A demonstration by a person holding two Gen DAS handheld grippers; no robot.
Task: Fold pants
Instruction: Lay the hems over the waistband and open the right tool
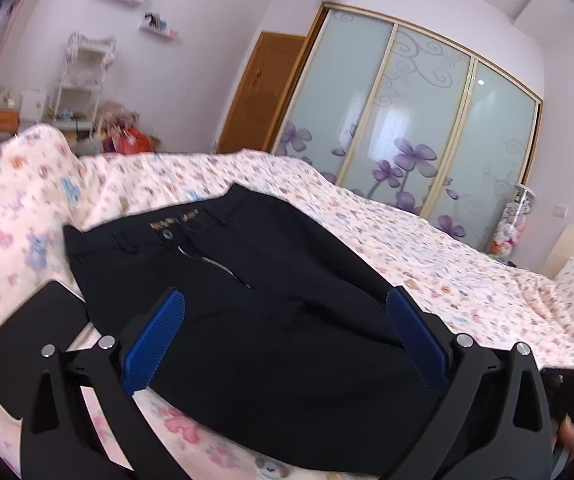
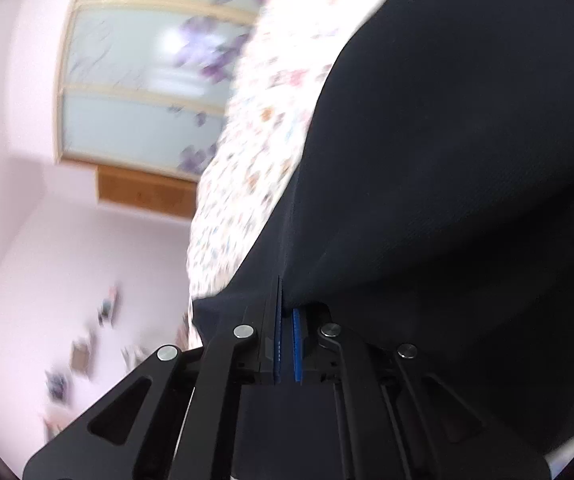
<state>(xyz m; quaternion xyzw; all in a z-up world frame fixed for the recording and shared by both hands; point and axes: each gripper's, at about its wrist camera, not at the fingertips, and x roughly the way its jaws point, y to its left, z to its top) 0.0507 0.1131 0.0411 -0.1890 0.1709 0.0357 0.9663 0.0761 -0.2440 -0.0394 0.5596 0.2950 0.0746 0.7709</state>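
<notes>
Black pants on bed | left jaws wide | right jaws clamp pants

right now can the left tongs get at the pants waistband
Probably yes: the left tongs stand open over the dark pants, and the waistband lies straight ahead on the bed with nothing between.

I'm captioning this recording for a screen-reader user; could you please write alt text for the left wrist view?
Dark pants lie spread on a bed with a floral sheet, waistband and open zipper facing up. The left gripper hovers over them with its blue-padded fingers wide apart. Behind stand a wardrobe with frosted, flower-printed sliding doors and a wooden door.
</notes>
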